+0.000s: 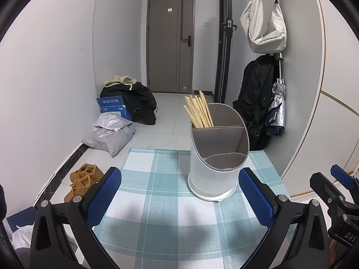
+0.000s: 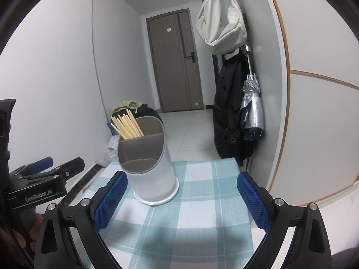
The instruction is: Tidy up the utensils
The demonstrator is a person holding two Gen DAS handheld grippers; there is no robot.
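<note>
Blue ribbed pads line both tools. The left tool [image 1: 179, 198] is spread wide with nothing between its fingers, hovering over the bench [image 1: 157, 179] and its teal checked cloth. The right tool [image 2: 181, 198] is spread just as wide and also holds nothing; neither touches the holder. A white utensil holder [image 1: 216, 157] with grey inner dividers stands upright on the cloth near the bench's far edge, just ahead of both tools. A bundle of pale wooden chopsticks [image 1: 198, 111] leans in its rear left compartment; the front compartment shows nothing inside.
</note>
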